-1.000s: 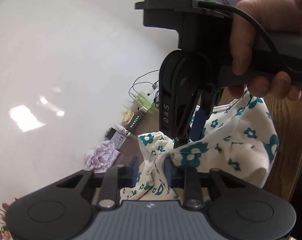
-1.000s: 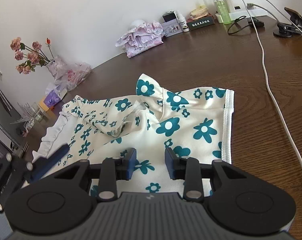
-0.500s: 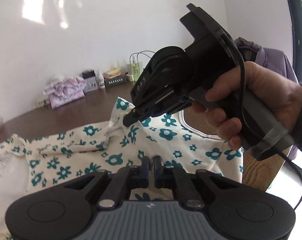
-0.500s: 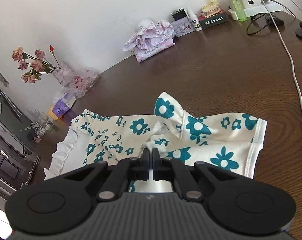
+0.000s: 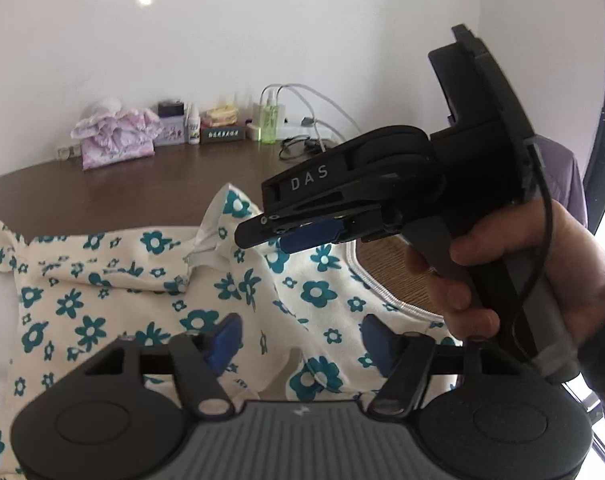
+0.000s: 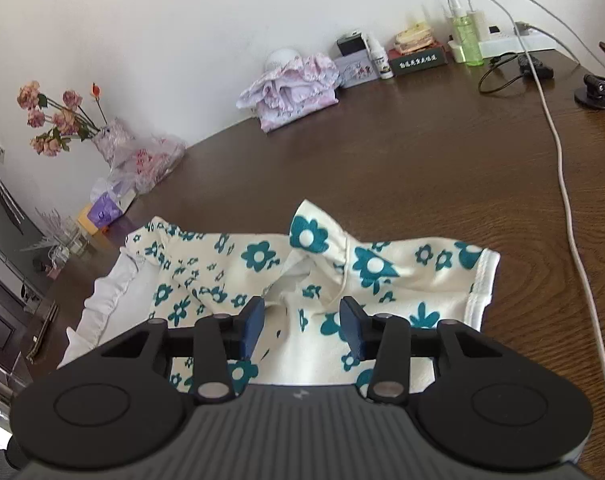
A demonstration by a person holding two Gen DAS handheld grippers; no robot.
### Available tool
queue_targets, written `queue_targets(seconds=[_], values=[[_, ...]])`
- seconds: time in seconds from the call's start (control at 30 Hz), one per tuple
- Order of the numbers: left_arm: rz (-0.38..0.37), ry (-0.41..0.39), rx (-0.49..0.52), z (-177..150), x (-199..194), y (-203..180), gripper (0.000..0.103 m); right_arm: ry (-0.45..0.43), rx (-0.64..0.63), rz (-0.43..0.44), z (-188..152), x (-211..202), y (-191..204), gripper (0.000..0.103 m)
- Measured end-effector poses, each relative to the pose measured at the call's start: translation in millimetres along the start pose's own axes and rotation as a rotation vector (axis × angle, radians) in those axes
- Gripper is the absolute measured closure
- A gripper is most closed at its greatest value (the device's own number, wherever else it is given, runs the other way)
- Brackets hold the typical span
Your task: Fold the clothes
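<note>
**Both grippers open above the flowered garment**

A cream garment printed with teal flowers lies rumpled on the dark wooden surface, at its near edge, with one fold standing up toward the middle. The left gripper hangs over the cloth, its blue-padded fingers spreading apart; cloth shows in the gap below, but the pads do not press it. The right gripper is likewise opening over the garment, gripping nothing. From the left wrist view a hand holds it by the handle. Along the far edge, by the wall, sit a folded pink garment, a green bottle and a white cable.
</note>
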State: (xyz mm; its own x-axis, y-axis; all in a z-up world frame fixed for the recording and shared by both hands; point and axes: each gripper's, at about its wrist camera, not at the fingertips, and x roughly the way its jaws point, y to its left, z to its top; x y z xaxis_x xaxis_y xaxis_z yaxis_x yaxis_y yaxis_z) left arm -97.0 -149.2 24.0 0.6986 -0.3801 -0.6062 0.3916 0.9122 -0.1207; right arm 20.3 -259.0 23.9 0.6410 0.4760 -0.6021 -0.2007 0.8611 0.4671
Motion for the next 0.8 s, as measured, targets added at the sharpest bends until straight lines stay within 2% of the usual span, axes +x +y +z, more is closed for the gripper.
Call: queue_targets(seconds=[0.03, 0.07, 0.1, 0.13, 0.23, 0.37, 0.43, 0.53, 0.6, 0.73, 0.8], values=[[0.002, 0.025, -0.051, -1.0, 3.9, 4.5, 0.073, 0.014, 0.002, 0.002, -2.5, 4.6, 1.1, 0.084], [0.003, 0.043, -0.099, -3.0, 5.9, 9.9, 0.079, 0.027, 0.004, 0.005, -5.0, 9.1, 2.0, 0.095], [0.008, 0.051, -0.126, -4.8, 6.6, 14.1, 0.084, 0.032, 0.010, -0.001, -6.7, 11.3, 3.3, 0.100], [0.015, 0.054, -0.145, -6.3, 5.6, 17.3, 0.096, 0.020, 0.006, -0.002, -7.6, 9.9, 5.8, 0.101], [0.014, 0.034, -0.182, -7.5, -3.7, 22.9, 0.097, -0.013, -0.007, 0.004, -9.4, 5.5, 13.4, 0.101], [0.002, 0.048, -0.258, -11.0, -2.3, 34.4, 0.097, -0.001, -0.013, -0.015, -10.5, 16.5, 17.2, 0.099], [-0.019, 0.049, -0.302, -14.5, -1.3, 40.0, 0.097, 0.036, -0.040, -0.016, -14.8, 24.7, 19.1, 0.094], [-0.034, 0.047, -0.325, -16.4, -3.8, 43.8, 0.095, -0.036, -0.056, 0.022, -16.2, 6.8, 21.2, 0.087], [-0.069, 0.037, -0.382, -20.3, -5.1, 50.7, 0.095, -0.069, -0.063, 0.009, -13.3, -1.0, 20.0, 0.087], [-0.135, 0.012, -0.466, -28.8, -4.3, 63.2, 0.096, 0.016, -0.109, -0.013, -19.7, 19.5, 26.4, 0.092], [-0.154, 0.014, -0.494, -27.9, -5.2, 66.9, 0.094, -0.015, -0.117, -0.023, -28.7, 17.5, 32.9, 0.091]])
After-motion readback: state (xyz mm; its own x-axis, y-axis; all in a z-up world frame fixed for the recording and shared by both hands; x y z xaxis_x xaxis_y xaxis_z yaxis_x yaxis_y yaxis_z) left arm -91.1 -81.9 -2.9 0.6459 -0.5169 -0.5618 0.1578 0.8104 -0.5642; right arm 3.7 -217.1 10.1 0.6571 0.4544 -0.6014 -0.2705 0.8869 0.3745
